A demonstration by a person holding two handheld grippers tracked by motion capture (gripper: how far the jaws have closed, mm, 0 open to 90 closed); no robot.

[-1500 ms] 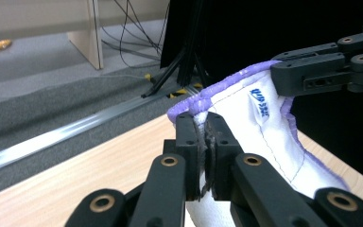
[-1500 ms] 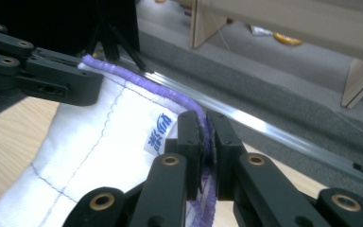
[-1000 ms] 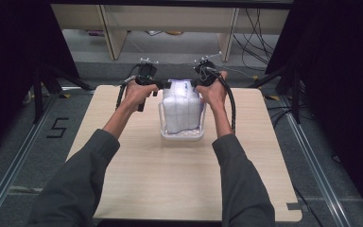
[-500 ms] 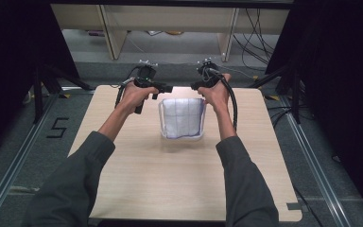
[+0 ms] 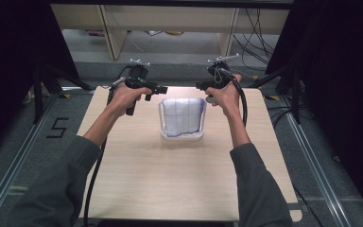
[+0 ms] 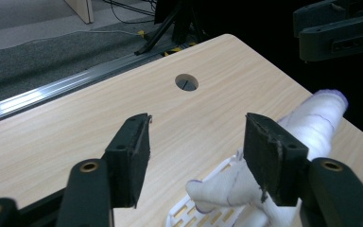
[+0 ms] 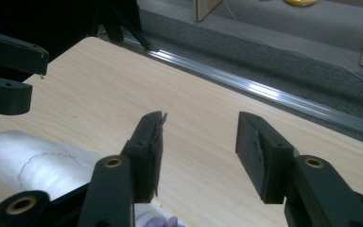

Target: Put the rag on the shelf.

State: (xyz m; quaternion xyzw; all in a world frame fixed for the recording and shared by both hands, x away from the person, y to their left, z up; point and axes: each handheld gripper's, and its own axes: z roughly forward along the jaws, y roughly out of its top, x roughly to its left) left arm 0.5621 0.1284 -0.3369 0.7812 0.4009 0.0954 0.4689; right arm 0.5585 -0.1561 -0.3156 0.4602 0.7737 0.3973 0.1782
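Pale wood tabletop (image 5: 179,179), grey floor and rail (image 5: 9,175) at left. White cloth in basket (image 5: 182,118) sits centre frame. Left gripper (image 5: 163,89) and right gripper (image 5: 199,86) jaws just opened, wide, empty.

a folded white cloth (image 5: 183,118) with purple edging lies in a white slotted basket (image 5: 182,136) mid-table.

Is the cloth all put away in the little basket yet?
Nearly. The white cloth lies folded in the white basket on the table. The left gripper and right gripper have just been opening, nothing between their jaws. Probably only pulling away remains.
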